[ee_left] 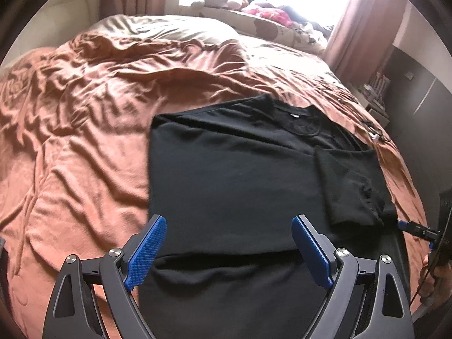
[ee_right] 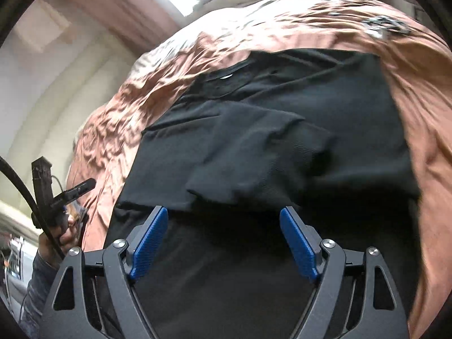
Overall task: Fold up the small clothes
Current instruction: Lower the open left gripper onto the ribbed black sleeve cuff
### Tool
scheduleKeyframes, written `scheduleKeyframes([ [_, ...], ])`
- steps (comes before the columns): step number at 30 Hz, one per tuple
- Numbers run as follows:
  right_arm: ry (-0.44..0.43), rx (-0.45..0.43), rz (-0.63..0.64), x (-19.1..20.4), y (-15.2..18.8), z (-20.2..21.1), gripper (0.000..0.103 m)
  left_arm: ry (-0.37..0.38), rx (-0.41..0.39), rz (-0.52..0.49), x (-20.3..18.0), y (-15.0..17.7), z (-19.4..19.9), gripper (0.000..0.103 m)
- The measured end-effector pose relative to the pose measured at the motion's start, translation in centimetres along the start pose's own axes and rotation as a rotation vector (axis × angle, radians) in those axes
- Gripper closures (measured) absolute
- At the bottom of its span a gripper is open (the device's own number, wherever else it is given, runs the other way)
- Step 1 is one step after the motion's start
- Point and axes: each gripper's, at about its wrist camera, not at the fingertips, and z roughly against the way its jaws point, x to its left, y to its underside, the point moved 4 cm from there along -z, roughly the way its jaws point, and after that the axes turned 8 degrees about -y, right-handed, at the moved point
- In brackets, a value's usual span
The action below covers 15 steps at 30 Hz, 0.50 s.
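Cloth of this kind, a black knit top (ee_left: pixel 240 169) spread on a rumpled rust-coloured bedspread (ee_left: pixel 84 113), looks soft, light and limp: it should drape and crease wherever it is lifted, slide little on the bedding, and be in no danger of damage, so the sensible hold is a pinch on a hem, a side edge or a cuff rather than the middle of the panel. The left gripper (ee_left: pixel 228 250) hangs above the near part of the top with its blue pads spread wide and nothing between them; the cloth fills the view ahead of and beneath the jaws, the neckline at the far end, the folded-in sleeve (ee_left: pixel 350 186) ahead and to the right of the right-hand pad. The right gripper (ee_right: pixel 224 244) is likewise released and empty, its jaws apart over dark cloth, with the sleeve's loose end (ee_right: pixel 254 155) just ahead of the tips, near but apparently untouched.
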Motion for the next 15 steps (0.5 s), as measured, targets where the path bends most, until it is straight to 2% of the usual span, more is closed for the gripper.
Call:
scheduleKeyframes([
  [6,0.022,-0.109,-0.102,-4.2,0.0,3.2,0.023,0.027,-0.002,-0.054,-4.8,-0.7,0.0,0.012],
  [12,0.069,-0.177,-0.181,-7.7,-0.4,4.5,0.023,0.058,-0.005,-0.138,-11.3,-1.4,-1.0,0.012],
  [14,0.085,-0.188,-0.193,-8.5,-0.2,5.1,0.023,0.068,-0.004,-0.152,-13.2,-1.6,-1.6,0.016],
  [15,0.089,-0.201,-0.199,-8.8,-0.4,5.5,0.026,0.073,0.002,-0.160,-14.1,-1.7,-1.9,0.021],
])
